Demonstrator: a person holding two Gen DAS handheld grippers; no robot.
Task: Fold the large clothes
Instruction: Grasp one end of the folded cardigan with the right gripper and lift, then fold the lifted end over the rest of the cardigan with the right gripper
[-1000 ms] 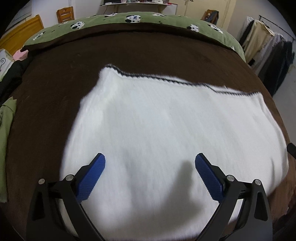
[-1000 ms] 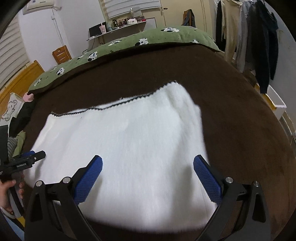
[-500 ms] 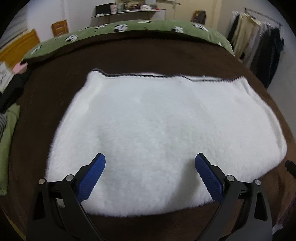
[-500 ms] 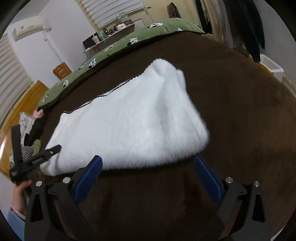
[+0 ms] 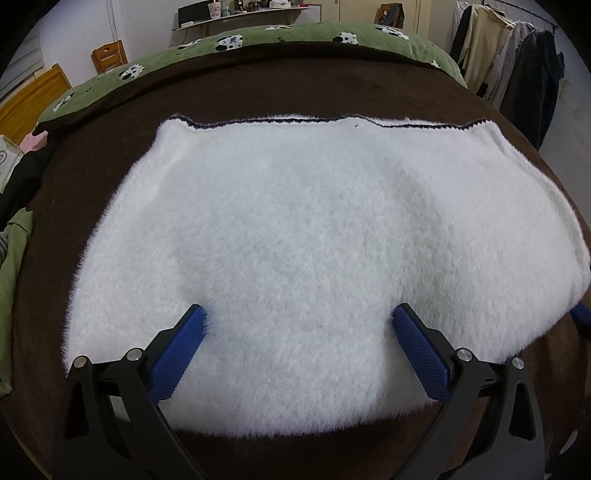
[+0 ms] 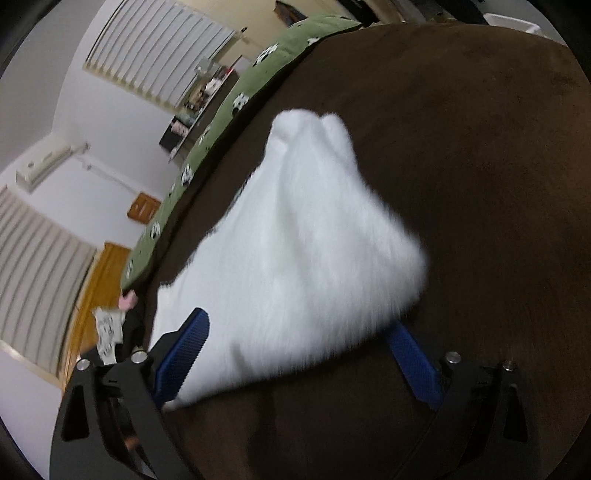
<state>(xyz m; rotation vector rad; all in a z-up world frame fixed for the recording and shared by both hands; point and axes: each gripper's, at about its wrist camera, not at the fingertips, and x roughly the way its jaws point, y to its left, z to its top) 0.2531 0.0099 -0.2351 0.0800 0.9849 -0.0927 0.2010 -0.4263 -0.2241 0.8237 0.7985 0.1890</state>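
Note:
A white fluffy garment point(image 5: 314, 236) lies spread flat on the brown blanket point(image 5: 258, 92), with a dark trim line along its far edge. My left gripper point(image 5: 299, 313) hovers open over the garment's near edge, its blue pads point(image 5: 177, 354) wide apart and holding nothing. My right gripper point(image 6: 297, 325) is rolled to one side at the garment's right end point(image 6: 295, 240). Its jaws are closing and still stand wide, with the garment's near corner between them and the pads not pressing on it. One blue tip of the right gripper point(image 5: 581, 314) shows at the right edge of the left wrist view.
A green cow-print quilt point(image 5: 295, 37) lies along the bed's far side. Hanging clothes point(image 5: 517, 66) stand at the right. A pile of other clothes point(image 5: 14, 236) lies at the left edge. A wooden chair point(image 5: 109, 59) and a shelf point(image 5: 240, 16) stand by the far wall.
The left gripper drew back and sank toward the garment's near edge. The right gripper rolled, dropped to the garment's right end, and its jaws narrowed slightly around the corner.

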